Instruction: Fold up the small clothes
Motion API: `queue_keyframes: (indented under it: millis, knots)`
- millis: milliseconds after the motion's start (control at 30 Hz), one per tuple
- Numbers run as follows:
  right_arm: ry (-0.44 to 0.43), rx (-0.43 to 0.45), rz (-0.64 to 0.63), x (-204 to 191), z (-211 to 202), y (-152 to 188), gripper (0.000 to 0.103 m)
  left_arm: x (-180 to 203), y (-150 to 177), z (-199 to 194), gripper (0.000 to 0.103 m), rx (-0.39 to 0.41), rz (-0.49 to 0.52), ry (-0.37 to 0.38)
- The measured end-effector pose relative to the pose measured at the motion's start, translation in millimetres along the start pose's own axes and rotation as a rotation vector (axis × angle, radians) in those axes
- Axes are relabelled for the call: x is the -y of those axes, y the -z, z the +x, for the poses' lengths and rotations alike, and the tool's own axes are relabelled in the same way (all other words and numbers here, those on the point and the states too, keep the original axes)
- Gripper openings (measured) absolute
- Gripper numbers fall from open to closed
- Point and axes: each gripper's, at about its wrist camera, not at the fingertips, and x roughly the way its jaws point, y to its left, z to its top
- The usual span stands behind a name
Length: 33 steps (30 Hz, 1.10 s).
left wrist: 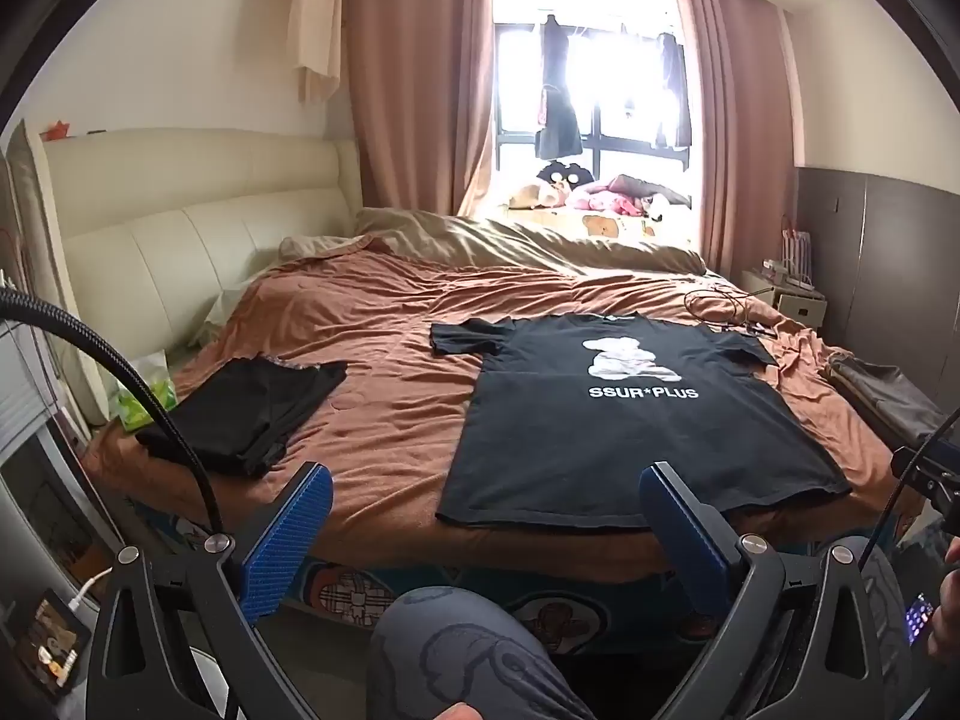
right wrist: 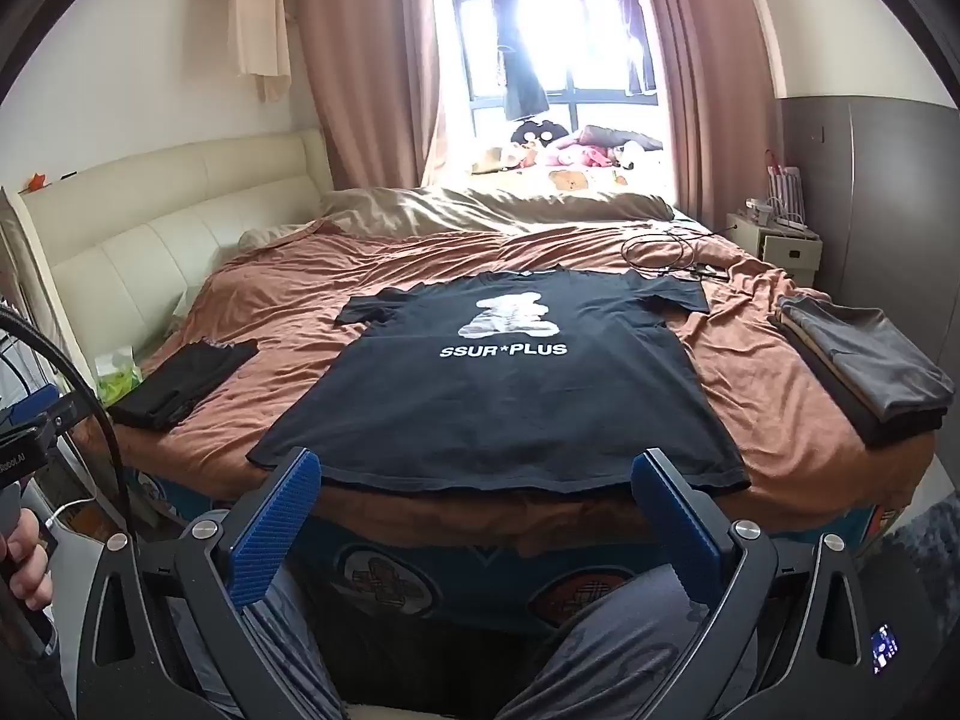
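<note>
A black T-shirt (left wrist: 624, 420) (right wrist: 510, 396) with a white bear print and white lettering lies spread flat, front up, on the brown bedspread (left wrist: 384, 360) (right wrist: 774, 408), its hem at the near bed edge. My left gripper (left wrist: 486, 480) hangs open in front of the bed, short of the hem's left part, nothing between its blue pads (left wrist: 288, 540). My right gripper (right wrist: 474, 468) is open too, its fingertips level with the hem and nothing held. A person's knees show below both grippers.
A loosely folded black garment (left wrist: 246, 414) (right wrist: 180, 384) lies at the bed's left. A stack of folded grey and dark clothes (right wrist: 864, 366) (left wrist: 882, 396) sits at the right edge. Black cables (right wrist: 666, 252) lie beyond the shirt. A beige duvet (left wrist: 510, 246) covers the far side. A green tissue pack (left wrist: 144, 396) rests by the headboard.
</note>
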Motion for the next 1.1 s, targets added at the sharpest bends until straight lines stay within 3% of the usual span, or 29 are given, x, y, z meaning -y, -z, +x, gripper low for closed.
queue_keyframes:
  millis: [233, 1100]
  knots:
    - [-0.003, 0.006, 0.003, -0.1, -0.9, 0.1, 0.103, 5.4, -1.3, -2.4, 0.103, 0.001, 0.029, -0.023]
    - [-0.004, 0.009, -0.006, -2.7, -1.7, -1.6, 0.103, -3.8, 0.3, -3.2, 0.103, 0.002, 0.014, 0.009]
